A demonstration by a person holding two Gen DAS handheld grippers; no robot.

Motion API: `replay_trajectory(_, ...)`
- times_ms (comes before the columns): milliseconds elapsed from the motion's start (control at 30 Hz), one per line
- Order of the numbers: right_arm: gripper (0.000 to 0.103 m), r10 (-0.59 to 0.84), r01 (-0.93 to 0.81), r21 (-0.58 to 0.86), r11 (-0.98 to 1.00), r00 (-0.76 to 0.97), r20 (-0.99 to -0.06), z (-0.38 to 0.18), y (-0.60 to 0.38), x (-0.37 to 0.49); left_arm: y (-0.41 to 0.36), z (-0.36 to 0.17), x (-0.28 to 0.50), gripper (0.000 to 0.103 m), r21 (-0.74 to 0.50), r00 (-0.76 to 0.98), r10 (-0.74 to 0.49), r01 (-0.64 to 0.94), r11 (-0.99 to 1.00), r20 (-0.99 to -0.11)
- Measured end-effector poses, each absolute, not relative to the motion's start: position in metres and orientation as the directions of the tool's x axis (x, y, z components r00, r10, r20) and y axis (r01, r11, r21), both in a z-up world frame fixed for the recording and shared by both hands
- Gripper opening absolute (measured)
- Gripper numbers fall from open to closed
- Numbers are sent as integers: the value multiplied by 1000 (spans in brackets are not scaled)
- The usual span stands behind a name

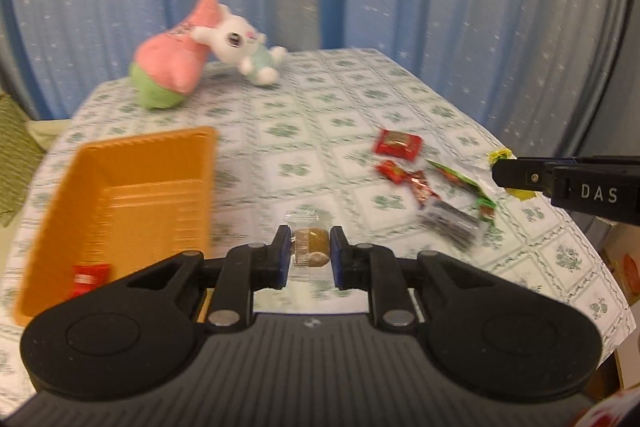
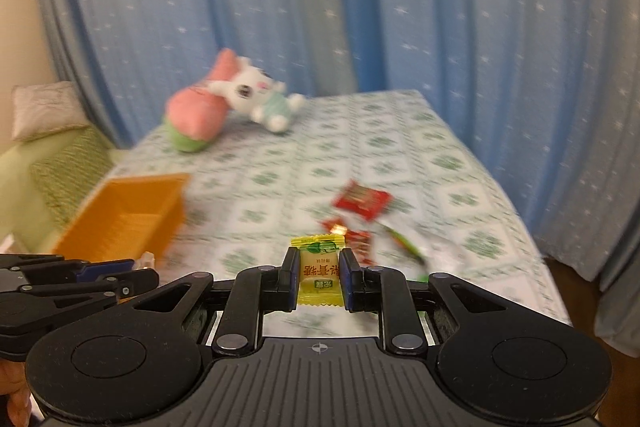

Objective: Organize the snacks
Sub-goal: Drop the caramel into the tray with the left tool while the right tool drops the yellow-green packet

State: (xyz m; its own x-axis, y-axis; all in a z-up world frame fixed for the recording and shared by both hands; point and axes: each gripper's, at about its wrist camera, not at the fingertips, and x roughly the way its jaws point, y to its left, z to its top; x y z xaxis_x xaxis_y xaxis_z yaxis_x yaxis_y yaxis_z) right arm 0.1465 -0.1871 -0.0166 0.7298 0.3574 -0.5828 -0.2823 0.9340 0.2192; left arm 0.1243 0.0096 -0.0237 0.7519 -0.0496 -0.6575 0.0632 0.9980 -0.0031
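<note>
Two handheld grippers hover above a table with a green-patterned cloth. The left gripper is clamped on a clear-wrapped brown snack. The right gripper is clamped on a yellow candy. An orange tray sits at the left, holding one red packet. More snacks lie scattered at the right.

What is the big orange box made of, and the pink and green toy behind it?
The orange ribbed tray looks like thin moulded plastic: smooth, slightly shiny, with ridges pressed in its floor. The pink and green stuffed toy looks like soft plush fabric, fuzzy and matte.
</note>
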Motion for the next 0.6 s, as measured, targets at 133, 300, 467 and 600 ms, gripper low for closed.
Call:
replay_trajectory(133, 21, 415, -341, 236, 910, 717, -560, 0, -150, 143, 44, -7, 115, 18, 13, 762, -10, 24, 1000, -647)
replay_trajectory(300, 21, 478, -416, 244, 876, 684, -550, 10, -99, 144, 87, 4, 105, 18, 21, 762, 36, -29, 999, -646)
replay_trajectory(467, 21, 535, -492, 242, 837, 637, -556, 10, -49, 146, 130, 4, 101, 18, 3, 752, 55, -70, 998, -657)
replay_trajectory(600, 21, 562, -531, 241, 813, 603, -566, 7, -16, 149, 154, 1, 102, 18, -7, 745, 63, -91, 996, -665)
